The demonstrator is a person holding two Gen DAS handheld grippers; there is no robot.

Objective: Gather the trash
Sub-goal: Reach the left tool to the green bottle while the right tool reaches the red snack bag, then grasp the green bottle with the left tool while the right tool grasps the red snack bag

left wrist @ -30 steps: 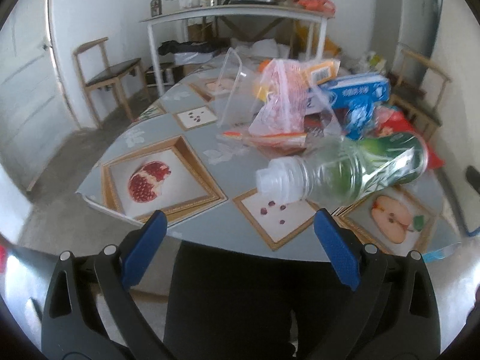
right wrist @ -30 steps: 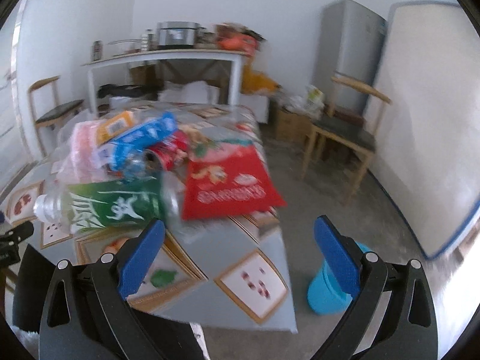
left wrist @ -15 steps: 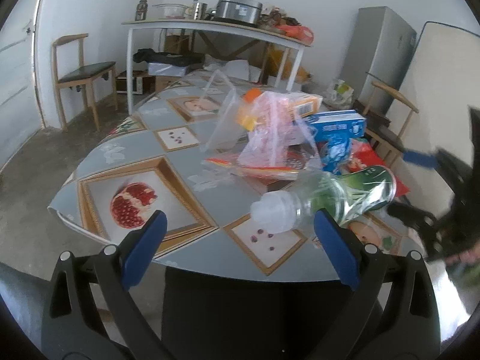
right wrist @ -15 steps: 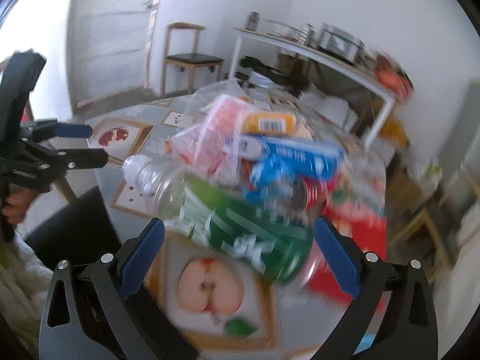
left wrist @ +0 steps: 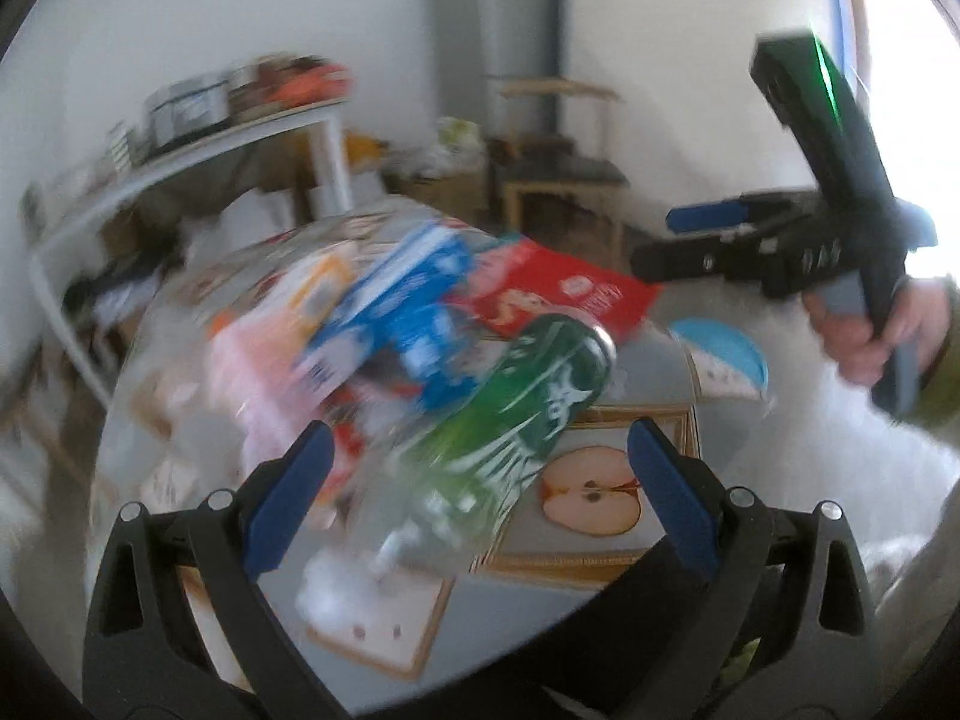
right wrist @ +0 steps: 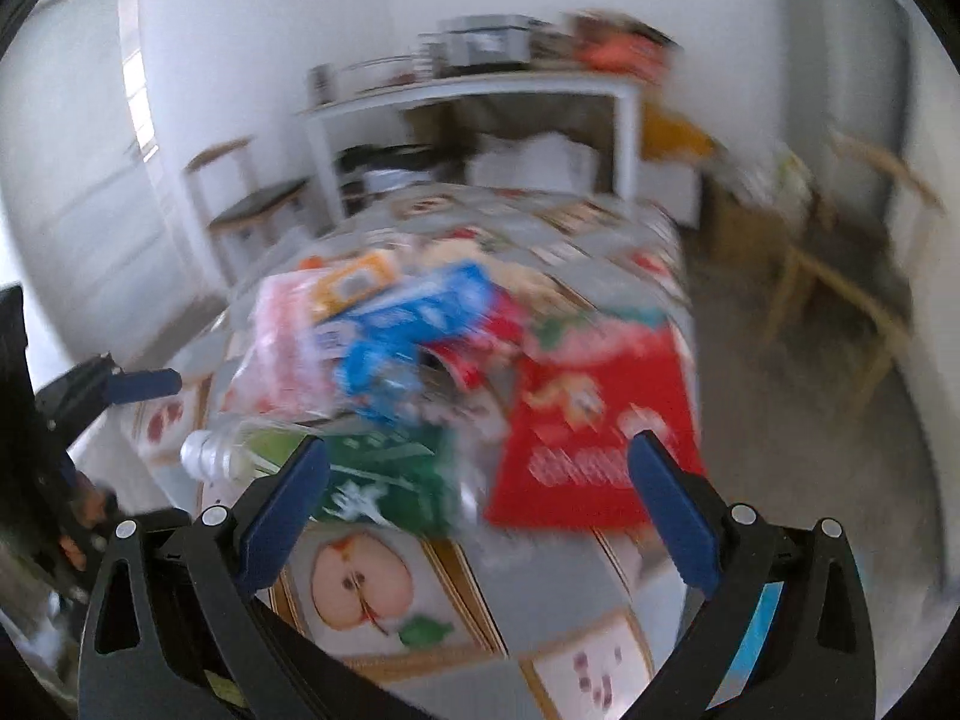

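Note:
A heap of trash lies on the patterned table (left wrist: 660, 372): a clear bottle with a green label (left wrist: 510, 414) (right wrist: 360, 474) on its side at the near edge, a blue box (left wrist: 396, 294) (right wrist: 414, 312), a red snack bag (left wrist: 558, 294) (right wrist: 600, 426), a pink plastic bag (left wrist: 258, 360) (right wrist: 288, 336) and an orange carton (right wrist: 354, 282). My left gripper (left wrist: 477, 501) is open and empty, just short of the bottle. My right gripper (right wrist: 477, 501) is open and empty above the table's near corner; it also shows in the left wrist view (left wrist: 708, 240). Both views are blurred.
A blue bin stands on the floor beside the table (left wrist: 726, 354) (right wrist: 762, 612). A wooden chair (right wrist: 840, 282) stands to the right, another chair (right wrist: 252, 198) to the left. A white shelf table (right wrist: 480, 96) and a grey fridge (left wrist: 498, 42) stand at the back.
Both grippers have swung fast. The left view has turned right, toward the bottle and the right gripper. The right view has turned back to face along the table. Both stay open.

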